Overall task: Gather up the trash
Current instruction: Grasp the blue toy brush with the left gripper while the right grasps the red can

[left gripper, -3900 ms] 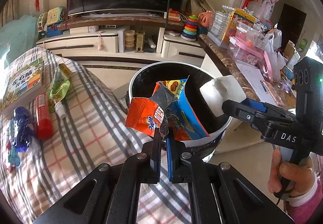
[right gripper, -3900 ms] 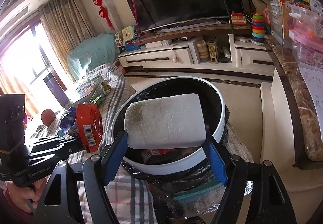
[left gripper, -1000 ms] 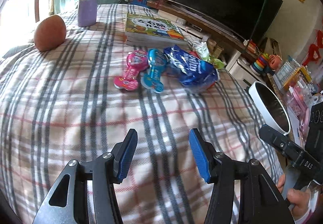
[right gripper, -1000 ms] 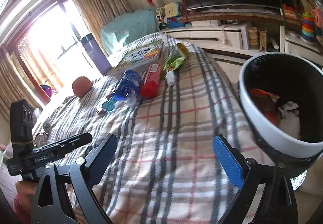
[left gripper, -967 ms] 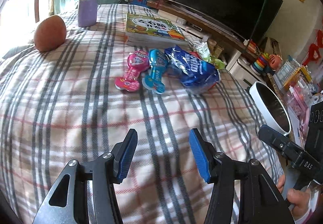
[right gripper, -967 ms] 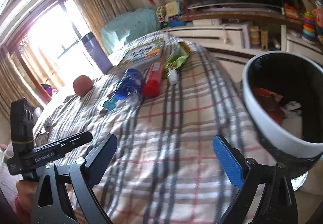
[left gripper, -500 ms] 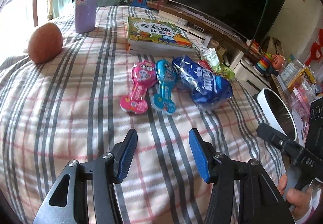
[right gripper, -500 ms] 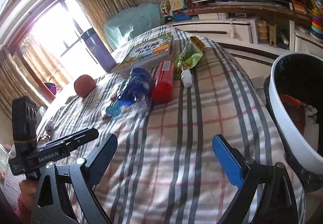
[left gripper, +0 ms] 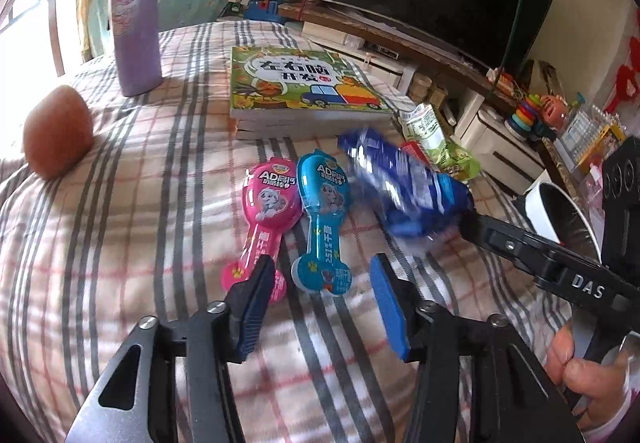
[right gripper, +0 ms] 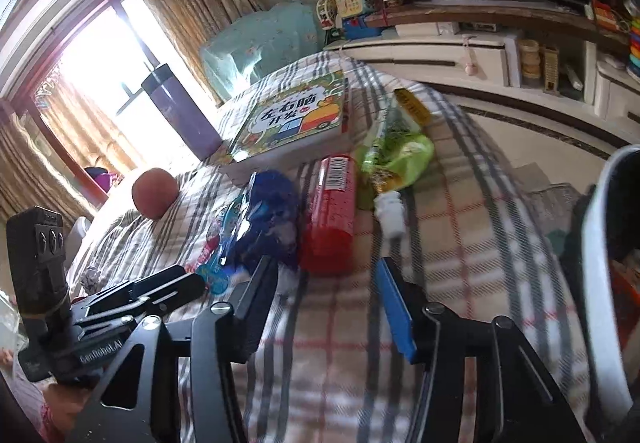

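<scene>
On the plaid cloth lie a pink candy pack [left gripper: 268, 211], a blue candy pack [left gripper: 324, 219], a crumpled blue wrapper [left gripper: 404, 187] [right gripper: 268, 219], a red tube [right gripper: 330, 207] and a green pouch [right gripper: 394, 155] [left gripper: 440, 139]. My left gripper [left gripper: 320, 303] is open and empty, just short of the two candy packs. My right gripper [right gripper: 326, 303] is open and empty, just short of the red tube and the blue wrapper; its arm shows in the left wrist view [left gripper: 532, 255]. The white-rimmed trash bin [right gripper: 604, 283] [left gripper: 560, 207] stands at the right.
A picture book [left gripper: 304, 83], a purple flask [left gripper: 134, 19] and a brown round fruit [left gripper: 56, 135] sit farther back on the cloth. A TV cabinet [right gripper: 480, 55] with toys stands beyond the bed's end.
Both grippers have moved closer to the row of wrappers. The trash bin has slid to the right edge of the right wrist view. Both stay open and empty.
</scene>
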Motion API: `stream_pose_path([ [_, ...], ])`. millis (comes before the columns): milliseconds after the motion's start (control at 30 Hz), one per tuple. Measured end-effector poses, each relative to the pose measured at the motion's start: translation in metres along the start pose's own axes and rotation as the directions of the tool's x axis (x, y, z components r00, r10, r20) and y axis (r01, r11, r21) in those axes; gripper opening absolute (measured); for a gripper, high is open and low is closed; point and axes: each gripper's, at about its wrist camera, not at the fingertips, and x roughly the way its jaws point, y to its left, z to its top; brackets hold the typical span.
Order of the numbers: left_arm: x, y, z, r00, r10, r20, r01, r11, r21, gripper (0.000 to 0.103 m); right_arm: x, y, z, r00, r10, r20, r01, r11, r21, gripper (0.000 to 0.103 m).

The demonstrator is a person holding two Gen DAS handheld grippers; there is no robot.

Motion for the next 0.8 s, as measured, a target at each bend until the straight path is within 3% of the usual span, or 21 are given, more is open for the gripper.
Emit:
stream_pose_path([
  [133,0.015,0.0,0.007,1.0,-0.011,-0.021,0.011,1.0,-0.002,0.04,0.022,0.0,0.005,0.999,-0.006,-0.032,0.005,1.0,-0.009,0.049],
  [267,0.03,0.0,0.01,0.999,-0.014,-0.039,0.014,1.0,0.005,0.023,0.033,-0.003,0.007,0.999,-0.005,-0.049,0.005,1.0,-0.005,0.047],
  [467,0.028,-0.003,0.006,0.999,-0.02,-0.028,0.02,1.0,0.02,0.01,0.03,-0.003,0.005,0.999,-0.004,-0.047,0.003,1.0,-0.017,0.037],
  [800,-0.008,-0.007,-0.026,0.994,-0.102,-0.033,0.102,0.995,-0.011,0.004,-0.004,-0.001,-0.023,0.998,0.006,-0.063,-0.01,0.999,-0.051,0.037],
])
